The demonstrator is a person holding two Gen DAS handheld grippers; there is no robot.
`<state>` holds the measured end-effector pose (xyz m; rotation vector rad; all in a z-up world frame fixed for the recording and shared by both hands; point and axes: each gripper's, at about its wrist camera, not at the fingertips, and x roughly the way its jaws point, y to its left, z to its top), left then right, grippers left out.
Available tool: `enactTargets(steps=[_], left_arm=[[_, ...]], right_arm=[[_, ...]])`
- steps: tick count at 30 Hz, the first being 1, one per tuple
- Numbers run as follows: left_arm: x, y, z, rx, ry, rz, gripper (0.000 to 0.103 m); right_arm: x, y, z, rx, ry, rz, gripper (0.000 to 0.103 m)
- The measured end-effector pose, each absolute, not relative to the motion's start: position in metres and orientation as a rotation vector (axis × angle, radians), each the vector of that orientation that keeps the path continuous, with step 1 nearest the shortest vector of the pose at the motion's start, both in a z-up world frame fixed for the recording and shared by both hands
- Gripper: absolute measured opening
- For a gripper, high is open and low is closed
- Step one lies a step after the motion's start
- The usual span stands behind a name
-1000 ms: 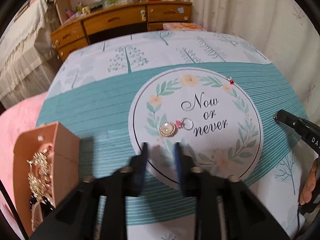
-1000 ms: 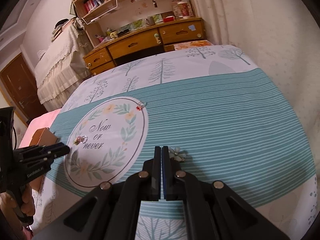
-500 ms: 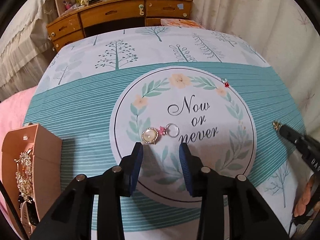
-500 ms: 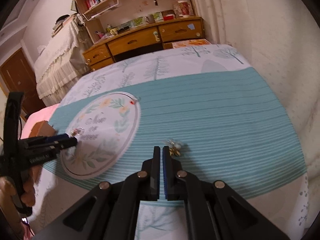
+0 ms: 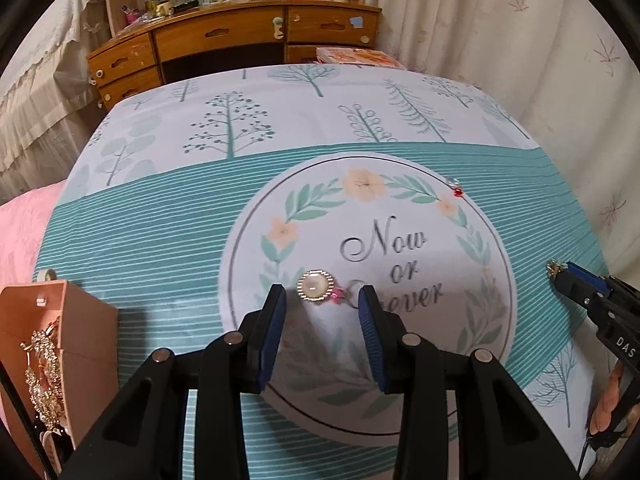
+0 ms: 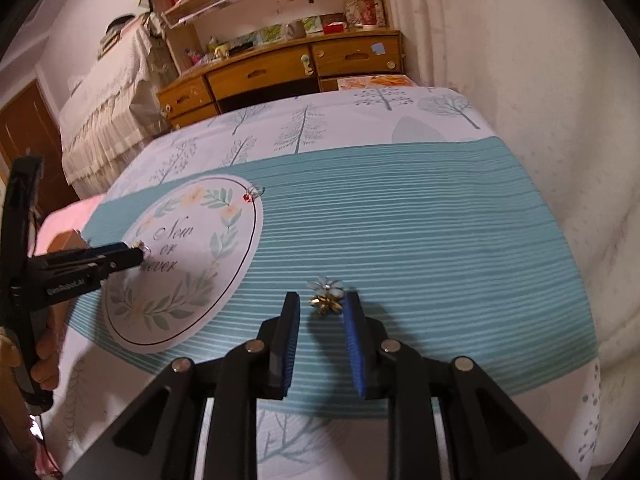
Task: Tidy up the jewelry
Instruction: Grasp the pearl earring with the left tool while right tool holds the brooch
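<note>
A round pearl-faced gold charm with a pink bead and a silver ring [image 5: 316, 286] lies on the white printed circle of the tablecloth [image 5: 140, 220]. My left gripper [image 5: 322, 300] is open, its tips on either side of the charm, just short of it. A pale flower piece with a gold flower [image 6: 326, 296] lies on the teal stripes. My right gripper [image 6: 323, 305] is open, with the flower piece between and just beyond its tips. A small red-bead earring [image 5: 456, 188] lies at the circle's far right edge; it also shows in the right wrist view [image 6: 251, 194].
A peach jewelry box [image 5: 68, 340] holding gold chains stands at the table's left front. The right gripper shows at the right edge of the left wrist view [image 5: 592, 300]. A wooden desk [image 5: 240, 40] stands beyond the table, a curtain to the right.
Both grippers have opened wider. The left moved forward until its tips flank the pearl charm. The right moved forward until its tips flank the flower piece.
</note>
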<state>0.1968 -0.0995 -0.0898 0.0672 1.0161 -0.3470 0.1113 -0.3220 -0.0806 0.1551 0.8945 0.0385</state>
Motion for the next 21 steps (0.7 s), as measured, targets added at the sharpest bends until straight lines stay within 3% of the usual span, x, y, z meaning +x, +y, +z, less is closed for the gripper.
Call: enactTargets(steps=[10, 21], left_arm=[[0.201, -0.099, -0.09, 0.044, 1.029, -0.311, 0.036], [0.233, -0.085, -0.09, -0.237, 1.227, -0.277, 0.036]], right_arm=[[0.115, -0.317, -0.082, 0.149, 0.876, 0.052, 0.023], [0.116, -0.322, -0.082, 0.187, 0.868, 0.067, 0.023]])
